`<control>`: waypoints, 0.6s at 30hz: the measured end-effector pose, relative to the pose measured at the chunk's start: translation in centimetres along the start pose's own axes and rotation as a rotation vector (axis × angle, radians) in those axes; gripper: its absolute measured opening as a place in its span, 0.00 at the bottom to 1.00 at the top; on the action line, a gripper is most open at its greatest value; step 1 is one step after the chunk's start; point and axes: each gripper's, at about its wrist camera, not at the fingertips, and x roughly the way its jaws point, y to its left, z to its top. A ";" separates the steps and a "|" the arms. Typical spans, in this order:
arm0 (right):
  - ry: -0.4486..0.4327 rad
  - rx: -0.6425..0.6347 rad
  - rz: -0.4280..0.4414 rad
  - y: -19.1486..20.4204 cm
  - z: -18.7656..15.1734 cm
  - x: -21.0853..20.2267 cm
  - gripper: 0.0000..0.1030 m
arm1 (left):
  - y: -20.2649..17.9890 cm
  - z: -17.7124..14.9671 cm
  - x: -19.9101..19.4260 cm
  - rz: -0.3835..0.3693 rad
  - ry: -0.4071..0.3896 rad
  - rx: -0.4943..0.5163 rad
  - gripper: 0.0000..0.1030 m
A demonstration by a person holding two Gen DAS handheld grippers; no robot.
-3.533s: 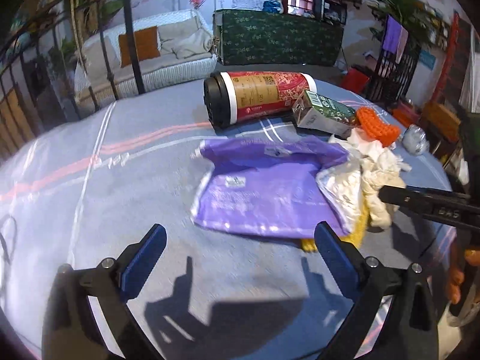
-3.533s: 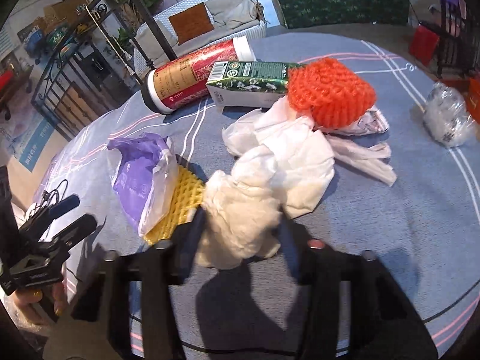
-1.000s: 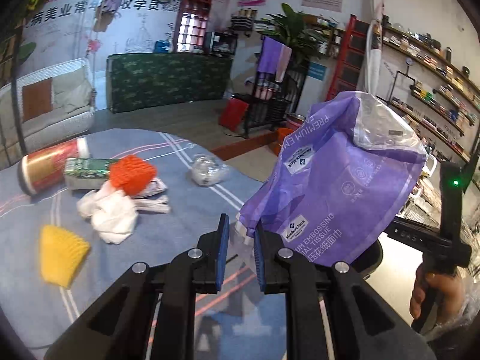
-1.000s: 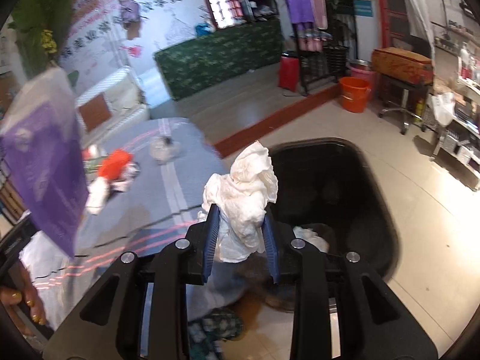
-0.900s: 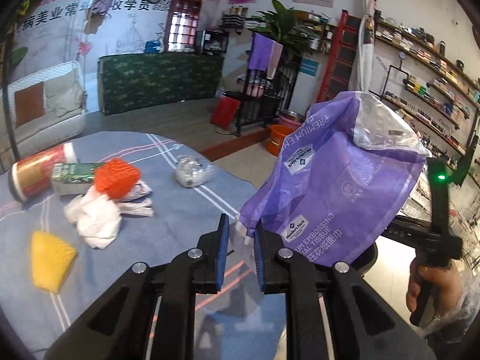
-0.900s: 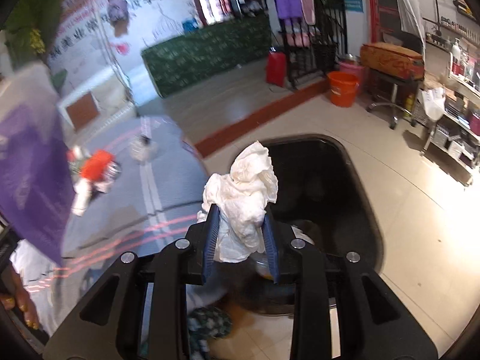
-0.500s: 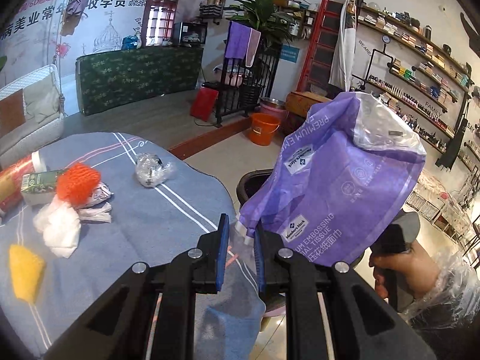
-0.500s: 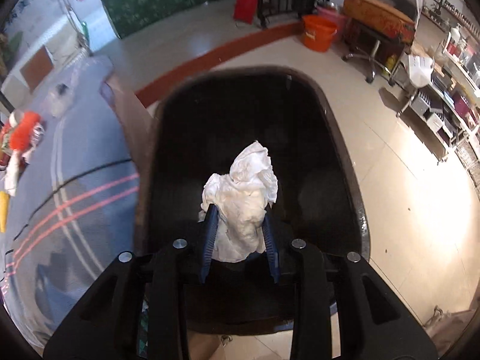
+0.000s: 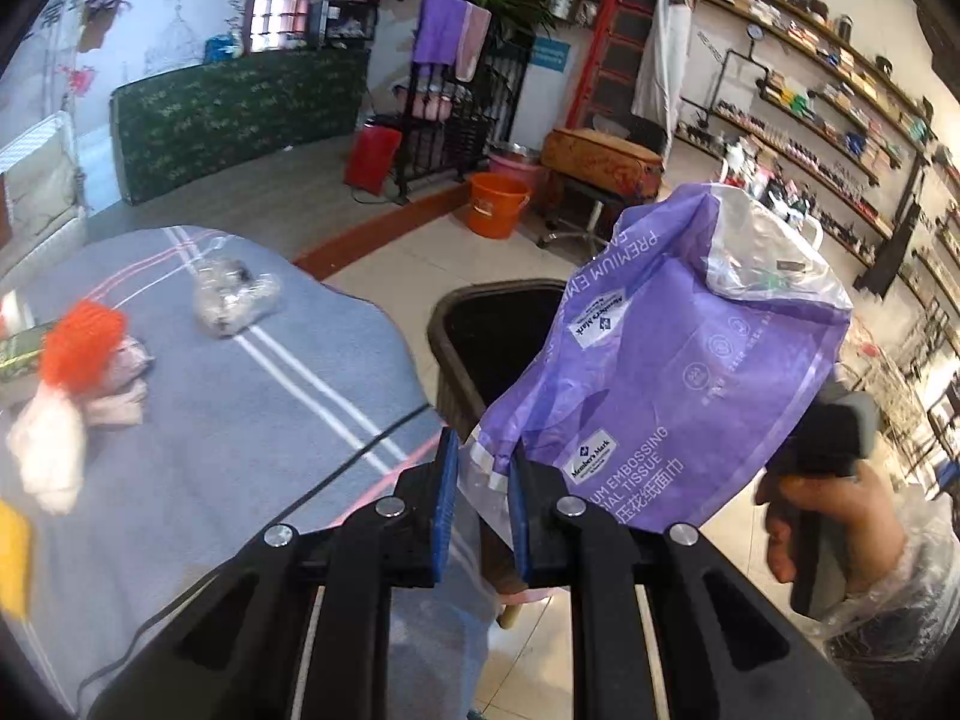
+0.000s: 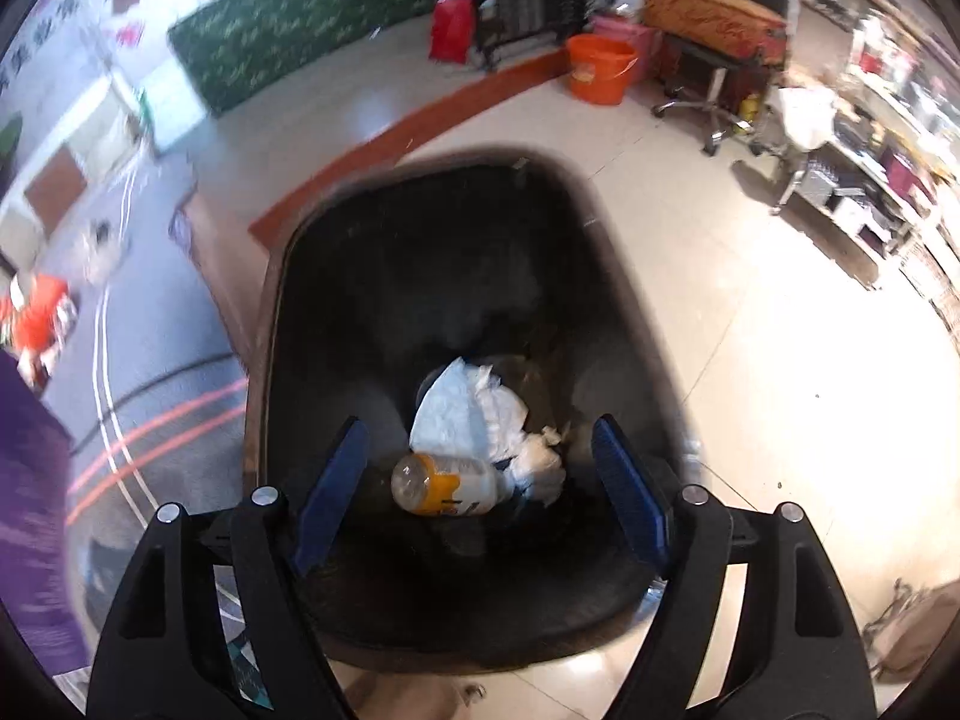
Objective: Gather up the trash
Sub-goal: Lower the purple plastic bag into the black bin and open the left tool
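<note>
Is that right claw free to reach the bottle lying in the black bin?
Probably yes: the right claw is open and empty above the bin, with nothing between it and the bottle.

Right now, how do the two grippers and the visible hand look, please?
Both the left gripper and right gripper have black angular frames, silver bolts and blue finger pads. The bare hand shows a clear plastic sleeve at the wrist.

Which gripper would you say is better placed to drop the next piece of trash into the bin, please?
Left. The left gripper is shut on the purple tissue bag beside the black bin. The right gripper hangs open and empty above it.
</note>
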 end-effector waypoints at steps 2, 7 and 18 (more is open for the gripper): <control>-0.030 0.040 -0.010 -0.8 -1.1 -1.5 0.79 | -0.7 0.4 1.2 -0.009 0.033 0.014 0.16; -0.084 0.114 -0.138 -4.7 -2.4 -3.7 0.79 | -2.2 1.6 5.1 -0.041 0.139 0.003 0.16; -0.096 0.198 -0.196 -9.1 -4.8 -5.5 0.80 | -5.2 1.9 11.8 -0.001 0.276 0.050 0.16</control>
